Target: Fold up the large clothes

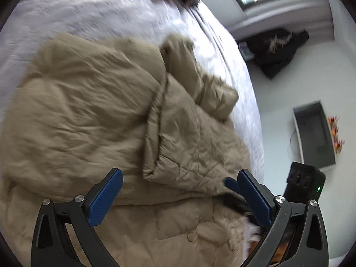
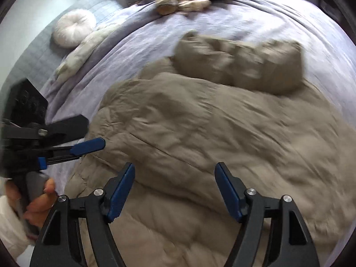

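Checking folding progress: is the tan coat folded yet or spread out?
Partly folded: the tan coat has a sleeve laid across its body, the rest spread on the bed.

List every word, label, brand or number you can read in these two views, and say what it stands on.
None can be read.
Tan padded coat: no tag or print shows.
Lavender bedspread: plain.
Black block with a green light: raised marks, too blurred to read.
Left gripper and right gripper: no markings visible.

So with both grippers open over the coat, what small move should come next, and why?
Probably lower the right gripper to pinch the near edge of the tan padded coat. Both the right gripper and the left gripper are open and empty, and the coat lies rumpled on the lavender bedspread, its sleeve bunched on top.
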### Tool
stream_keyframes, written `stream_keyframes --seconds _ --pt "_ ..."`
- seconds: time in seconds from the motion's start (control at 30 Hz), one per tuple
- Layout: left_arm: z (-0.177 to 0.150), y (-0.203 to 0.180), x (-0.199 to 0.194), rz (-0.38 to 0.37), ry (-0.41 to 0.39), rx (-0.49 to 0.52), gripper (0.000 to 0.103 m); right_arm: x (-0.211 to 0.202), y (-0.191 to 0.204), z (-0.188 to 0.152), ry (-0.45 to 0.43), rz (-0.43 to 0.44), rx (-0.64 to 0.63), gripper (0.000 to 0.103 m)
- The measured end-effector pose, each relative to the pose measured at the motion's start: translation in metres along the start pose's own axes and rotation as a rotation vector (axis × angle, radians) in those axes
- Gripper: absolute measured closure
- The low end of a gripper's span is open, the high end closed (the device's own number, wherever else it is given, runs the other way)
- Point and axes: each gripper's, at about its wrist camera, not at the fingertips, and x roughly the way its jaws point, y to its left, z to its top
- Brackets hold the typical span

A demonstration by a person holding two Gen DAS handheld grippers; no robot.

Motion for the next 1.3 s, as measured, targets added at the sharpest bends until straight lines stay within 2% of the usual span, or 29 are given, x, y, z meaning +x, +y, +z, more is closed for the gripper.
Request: stream_keyframes --seconds 0.1,0.13,0.17,0.2,0.23,0.27,0.3,0.4,0.5,0.6,0.7,0.83,0.9,0.93,1.0,1.07,1.17,1.27,1.3 --pt "0.004 -0.007 0.024 0.032 0.038 0.027 0.002 -0.025 -0.045 -0.025 0.006 0.038 0.157 0.026" --pt "0.004 -0.009 0.028 0.039 0.039 0.033 0.004 -0.033 -0.063 -0.034 0.011 0.055 0.226 0.026" --pt "0.007 -0.012 0.033 0.045 0.039 0.038 0.014 -0.04 -0.075 -0.043 0.012 0.065 0.274 0.026" --pt "0.01 -0.015 0.037 0.051 0.038 0.037 0.03 -0.048 -0.092 -0.054 0.012 0.076 0.335 0.026" --pt "0.011 -0.015 0.038 0.054 0.035 0.036 0.041 -0.053 -0.102 -0.06 0.011 0.079 0.371 0.026" --pt "0.013 -0.017 0.038 0.058 0.023 0.036 0.07 -0.058 -0.112 -0.067 0.006 0.075 0.403 0.026" --pt "0.015 -0.019 0.038 0.064 0.012 0.038 0.092 -0.06 -0.118 -0.072 0.004 0.069 0.423 0.026" --pt "0.011 -0.022 0.027 0.067 -0.038 0.064 0.092 -0.064 -0.131 -0.084 -0.003 0.053 0.472 0.026" --pt "-0.003 -0.023 0.008 0.111 -0.068 0.111 0.092 -0.065 -0.134 -0.089 -0.006 0.054 0.495 0.026" --pt "-0.014 -0.009 0.01 0.164 -0.043 0.094 0.092 -0.065 -0.136 -0.094 -0.01 0.068 0.507 0.026" --pt "-0.018 0.002 0.015 0.179 -0.037 0.078 0.092 -0.063 -0.143 -0.096 -0.022 0.086 0.547 0.026" --pt "-0.019 0.006 0.023 0.195 -0.039 0.075 0.092 -0.064 -0.167 -0.095 -0.107 0.115 0.678 0.028" --pt "-0.019 0.006 0.023 0.192 -0.04 0.077 0.092 -0.066 -0.183 -0.095 -0.148 0.138 0.75 0.06" --pt "-0.019 0.005 0.025 0.188 -0.037 0.081 0.092 -0.069 -0.191 -0.094 -0.17 0.147 0.78 0.097" --pt "-0.023 0.002 0.028 0.191 -0.028 0.104 0.092 -0.079 -0.201 -0.091 -0.22 0.122 0.795 0.098" --pt "-0.024 0.0 0.035 0.199 -0.021 0.114 0.092 -0.086 -0.206 -0.089 -0.251 0.061 0.781 0.098" --pt "-0.024 0.002 0.041 0.221 -0.008 0.101 0.091 -0.072 -0.214 -0.096 -0.21 -0.006 0.771 0.098" --pt "-0.022 0.002 0.027 0.269 -0.032 0.106 0.079 -0.059 -0.226 -0.109 -0.187 0.007 0.795 0.098" --pt "-0.021 0.003 0.019 0.293 -0.047 0.115 0.079 -0.059 -0.226 -0.109 -0.193 0.01 0.796 0.098"
